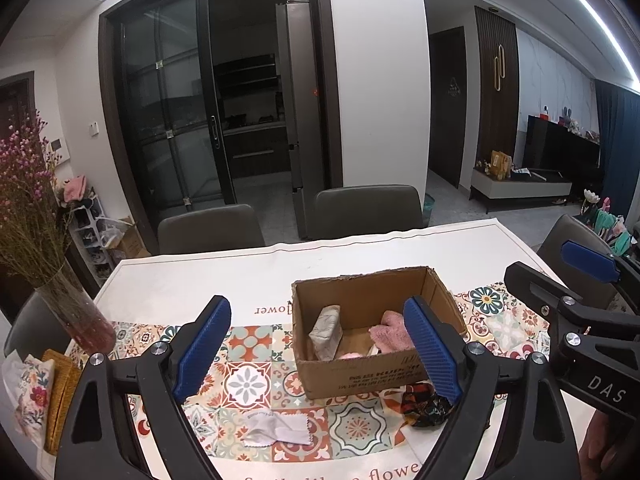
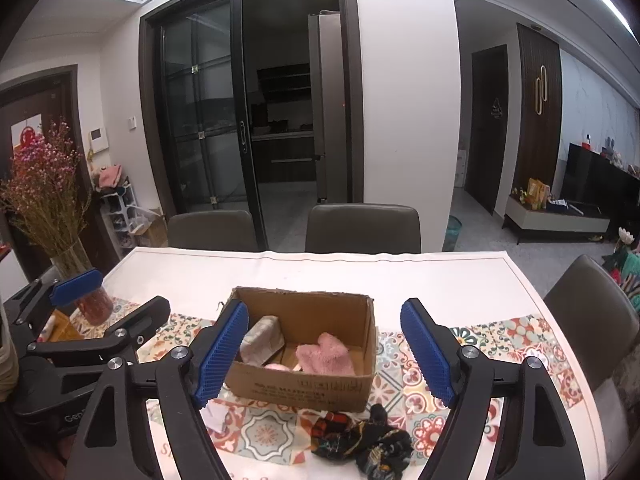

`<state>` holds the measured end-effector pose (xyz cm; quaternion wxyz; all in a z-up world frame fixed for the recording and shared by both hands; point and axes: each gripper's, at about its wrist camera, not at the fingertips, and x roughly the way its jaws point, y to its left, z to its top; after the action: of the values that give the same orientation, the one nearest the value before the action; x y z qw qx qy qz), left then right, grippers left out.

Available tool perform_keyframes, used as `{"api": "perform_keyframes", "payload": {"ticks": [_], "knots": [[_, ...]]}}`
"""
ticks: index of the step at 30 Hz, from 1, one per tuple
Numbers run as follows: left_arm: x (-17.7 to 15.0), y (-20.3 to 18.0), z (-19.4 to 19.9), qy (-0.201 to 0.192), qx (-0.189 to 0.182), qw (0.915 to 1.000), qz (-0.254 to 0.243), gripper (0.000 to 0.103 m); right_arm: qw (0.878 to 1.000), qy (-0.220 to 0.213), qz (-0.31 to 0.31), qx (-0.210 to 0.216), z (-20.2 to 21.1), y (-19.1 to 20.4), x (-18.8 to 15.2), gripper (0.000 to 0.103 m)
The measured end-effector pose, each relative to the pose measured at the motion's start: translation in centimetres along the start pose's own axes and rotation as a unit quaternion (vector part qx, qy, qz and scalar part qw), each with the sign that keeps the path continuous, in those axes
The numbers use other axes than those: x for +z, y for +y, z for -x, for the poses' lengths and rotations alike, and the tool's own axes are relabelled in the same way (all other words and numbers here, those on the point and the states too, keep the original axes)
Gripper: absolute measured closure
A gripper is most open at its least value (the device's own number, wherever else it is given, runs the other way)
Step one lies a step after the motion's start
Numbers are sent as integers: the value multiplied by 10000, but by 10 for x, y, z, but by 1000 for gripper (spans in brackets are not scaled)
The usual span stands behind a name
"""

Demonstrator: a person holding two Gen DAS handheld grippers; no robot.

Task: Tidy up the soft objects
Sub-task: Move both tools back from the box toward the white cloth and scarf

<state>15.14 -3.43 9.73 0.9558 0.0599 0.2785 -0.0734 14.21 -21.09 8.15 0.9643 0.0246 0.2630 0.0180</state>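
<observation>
Fuzzy pink cloth (image 2: 326,354) in corrugated cardboard box (image 2: 304,390)

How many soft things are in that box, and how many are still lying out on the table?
In the box: 3, namely a grey bundle, a pink cloth and a pale pink bit.
On the table: 2, namely a white cloth and a dark cloth.
Total: 5

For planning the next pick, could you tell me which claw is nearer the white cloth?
Left. The white cloth lies below the left claw; the right claw hangs further right, by the dark cloth.
</observation>
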Motion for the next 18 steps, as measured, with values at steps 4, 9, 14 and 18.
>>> {"api": "perform_keyframes", "payload": {"ticks": [4, 9, 14, 18], "knots": [[-6, 1, 7, -14, 76, 10000, -8, 10, 10000, -5, 18, -17, 6, 4, -3, 23], [-14, 2, 11, 4, 121, 9999, -33, 9, 10000, -10, 8, -19, 10, 7, -12, 23], [-23, 4, 14, -3, 156, 9999, -51, 8, 10000, 10, -30, -4, 14, 9, -22, 23], [-38, 9, 13, 1, 165, 9999, -6, 8, 10000, 0, -58, 3, 16, 12, -33, 23]]}}
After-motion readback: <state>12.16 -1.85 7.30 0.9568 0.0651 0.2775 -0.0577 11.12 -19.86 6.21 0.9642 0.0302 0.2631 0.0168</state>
